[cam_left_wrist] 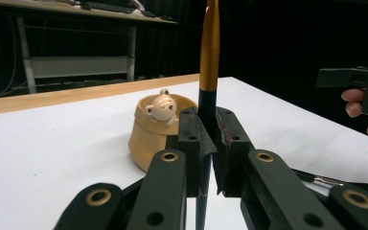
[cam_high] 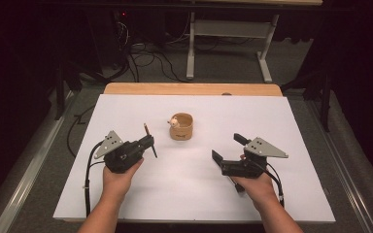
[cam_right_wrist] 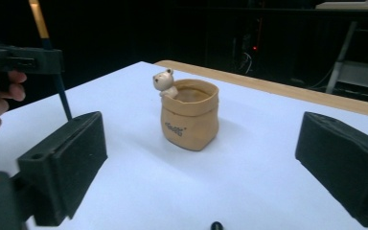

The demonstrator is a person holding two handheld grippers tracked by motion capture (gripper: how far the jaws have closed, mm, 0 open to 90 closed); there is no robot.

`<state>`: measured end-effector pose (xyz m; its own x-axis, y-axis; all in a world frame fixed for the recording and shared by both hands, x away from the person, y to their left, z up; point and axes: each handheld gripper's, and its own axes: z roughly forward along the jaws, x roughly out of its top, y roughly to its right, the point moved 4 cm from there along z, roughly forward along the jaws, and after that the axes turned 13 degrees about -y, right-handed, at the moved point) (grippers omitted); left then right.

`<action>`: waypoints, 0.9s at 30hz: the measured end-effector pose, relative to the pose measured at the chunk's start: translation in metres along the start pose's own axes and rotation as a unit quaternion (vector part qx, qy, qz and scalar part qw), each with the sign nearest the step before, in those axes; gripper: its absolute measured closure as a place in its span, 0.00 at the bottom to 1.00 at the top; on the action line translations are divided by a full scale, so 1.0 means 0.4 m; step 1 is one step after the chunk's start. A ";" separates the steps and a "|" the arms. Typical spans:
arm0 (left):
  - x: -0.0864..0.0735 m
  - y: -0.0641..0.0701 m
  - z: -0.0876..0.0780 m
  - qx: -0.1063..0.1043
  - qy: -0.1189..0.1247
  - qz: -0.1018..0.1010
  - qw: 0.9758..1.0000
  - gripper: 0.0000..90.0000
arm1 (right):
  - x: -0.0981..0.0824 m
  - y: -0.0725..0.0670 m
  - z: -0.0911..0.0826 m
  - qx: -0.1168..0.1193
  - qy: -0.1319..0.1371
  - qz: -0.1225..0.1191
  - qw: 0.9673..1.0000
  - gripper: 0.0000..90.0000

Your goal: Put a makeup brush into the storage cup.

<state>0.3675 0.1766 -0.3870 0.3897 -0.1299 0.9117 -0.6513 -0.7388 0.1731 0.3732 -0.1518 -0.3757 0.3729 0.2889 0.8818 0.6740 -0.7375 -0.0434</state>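
Left tool (cam_high: pixel 148 141) clamped on a paintbrush (cam_high: pixel 149 138); right tool (cam_high: pixel 228 148) wide open, holding nothing.

The left gripper view shows the brush's gold-and-dark handle upright between tight pads (cam_left_wrist: pixel 190 143); the high view shows only a thin tilted stick. Both hands rest low over the white surface (cam_high: pixel 189 194), tools aimed at the tan bear cup (cam_high: pixel 181 126) standing mid-surface between them, apart from both.
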 end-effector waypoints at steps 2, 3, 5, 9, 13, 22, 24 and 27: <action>0.000 -0.005 -0.004 0.002 0.002 -0.004 1.000 0.92 | -0.001 0.004 -0.003 -0.006 0.000 0.004 1.000 0.03; 0.000 -0.008 -0.006 0.004 0.001 -0.004 1.000 0.92 | -0.003 0.008 -0.005 -0.009 0.001 0.007 1.000 0.01; 0.000 -0.011 -0.009 0.007 0.003 -0.005 1.000 0.92 | -0.007 0.015 -0.009 -0.012 0.001 0.008 1.000 0.01; 0.000 -0.018 -0.016 0.013 0.003 -0.005 1.000 0.92 | -0.011 0.026 -0.016 -0.018 0.002 0.015 1.000 0.01; 0.001 -0.023 -0.025 0.018 0.007 -0.006 1.000 0.92 | -0.018 0.036 -0.025 -0.024 0.000 0.015 1.000 0.01; 0.010 -0.031 -0.027 0.025 0.014 -0.007 1.000 0.92 | -0.043 0.074 -0.046 -0.044 0.004 0.018 0.999 0.01; 0.012 -0.028 -0.021 0.025 0.012 -0.007 1.000 0.92 | -0.047 0.076 -0.045 -0.049 0.003 0.014 0.999 0.01; 0.020 -0.024 -0.015 0.026 0.012 -0.007 1.000 0.92 | -0.054 0.077 -0.041 -0.051 -0.002 0.013 0.999 0.01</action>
<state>0.3732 0.1865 -0.3790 0.3829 -0.1043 0.9179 -0.6106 -0.7742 0.1667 0.3754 -0.1907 -0.3882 0.3919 0.2715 0.8790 0.5963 -0.8026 -0.0179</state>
